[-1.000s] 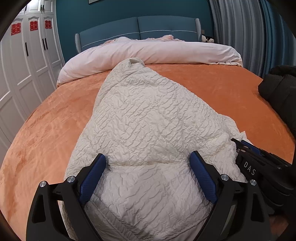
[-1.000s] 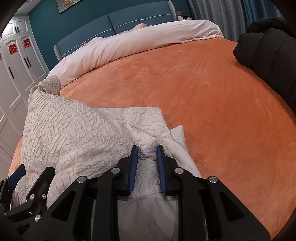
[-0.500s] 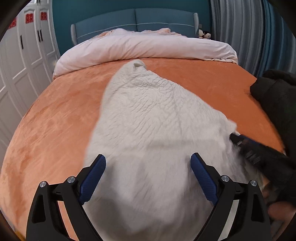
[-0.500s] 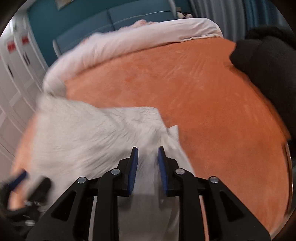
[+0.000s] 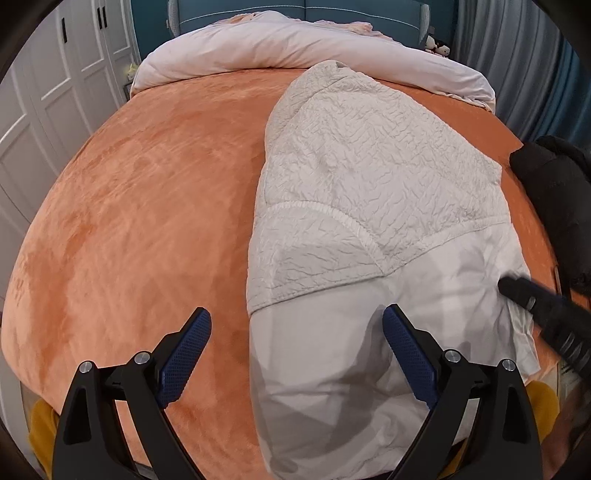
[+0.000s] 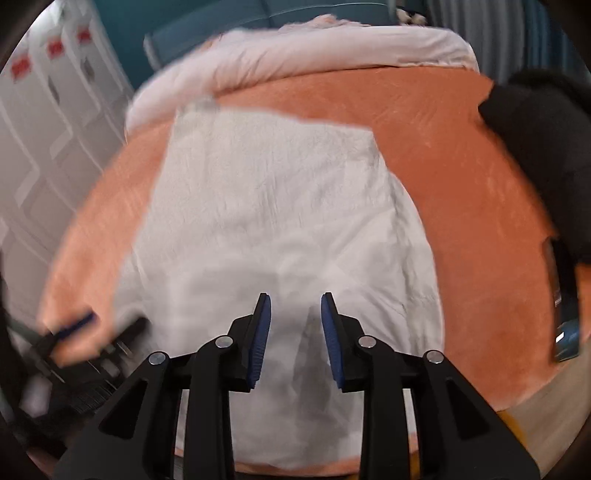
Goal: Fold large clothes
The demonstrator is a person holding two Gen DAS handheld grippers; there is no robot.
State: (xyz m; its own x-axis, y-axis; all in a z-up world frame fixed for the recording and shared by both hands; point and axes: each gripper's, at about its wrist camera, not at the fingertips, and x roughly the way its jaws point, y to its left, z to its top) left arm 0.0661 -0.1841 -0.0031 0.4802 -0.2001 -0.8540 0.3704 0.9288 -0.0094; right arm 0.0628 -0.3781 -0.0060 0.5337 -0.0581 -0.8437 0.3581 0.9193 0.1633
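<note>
Your left gripper (image 5: pixel 297 350) has its blue-padded fingers (image 5: pixel 184 354) spread wide and holds nothing: the left pad hangs over bare orange blanket (image 5: pixel 140 206), the right pad over the smooth white lining at the near end of the cream jacket (image 5: pixel 369 162). Your right gripper (image 6: pixel 295 332) is parted about halfway, with cloth showing in the gap but neither pad pressing on it; that view is smeared with motion blur, so you cannot tell whether the tips touch the fabric. From the left wrist camera, the jacket lies flat on the blanket with its long axis running from 6 o'clock, at the bed's near edge, toward 12 o'clock. Its narrow crinkled end points away from you and reaches up to the pale pink duvet (image 5: pixel 303 48) heaped across the far side of the bed, while the wider end, folded so the plain lining faces up, sits closest to your fingers. A ridged hem crosses the jacket about midway, dividing crinkled shell from lining. A black garment (image 5: pixel 550 192) is piled at 3 o'clock, apart from the jacket. White wardrobe doors (image 5: pixel 48 96) stand at 10 o'clock, and the blue headboard (image 5: pixel 240 7) at 12 o'clock behind the duvet.
</note>
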